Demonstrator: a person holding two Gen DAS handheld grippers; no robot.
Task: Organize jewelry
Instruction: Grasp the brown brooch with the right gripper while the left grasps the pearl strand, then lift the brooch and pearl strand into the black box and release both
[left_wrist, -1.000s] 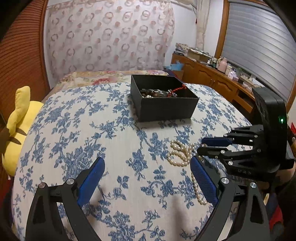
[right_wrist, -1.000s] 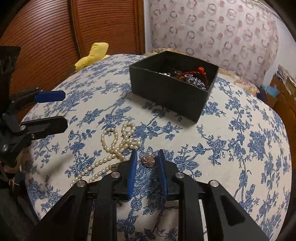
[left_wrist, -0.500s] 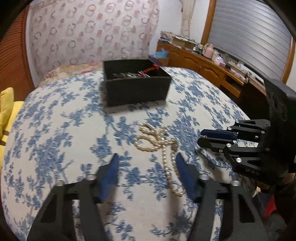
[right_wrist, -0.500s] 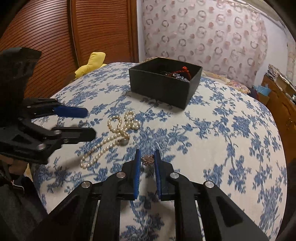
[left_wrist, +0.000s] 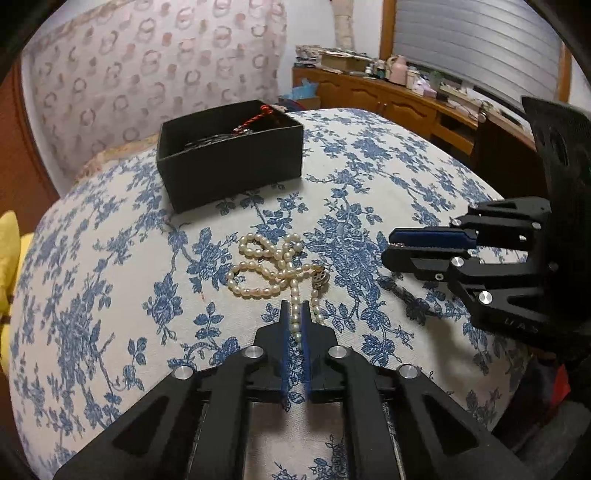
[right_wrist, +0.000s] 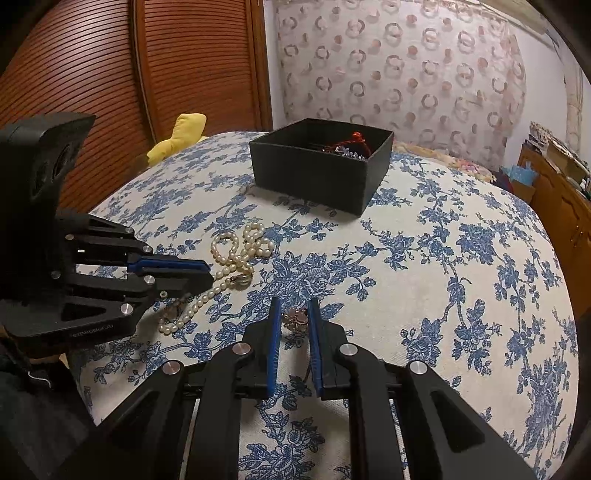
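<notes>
Two jaws | left gripper (left_wrist: 295, 314) clenched on pearl necklace (left_wrist: 273, 269) | right gripper (right_wrist: 294, 310) grasping brooch (right_wrist: 295, 317)

**Two black grippers with blue pads**

Left gripper (left_wrist: 294, 314): black angular arms, blue pads (left_wrist: 283, 343), round silver screws.

Right gripper (right_wrist: 293, 314): same build, with faint white lettering on its side, just below the screws.
</notes>
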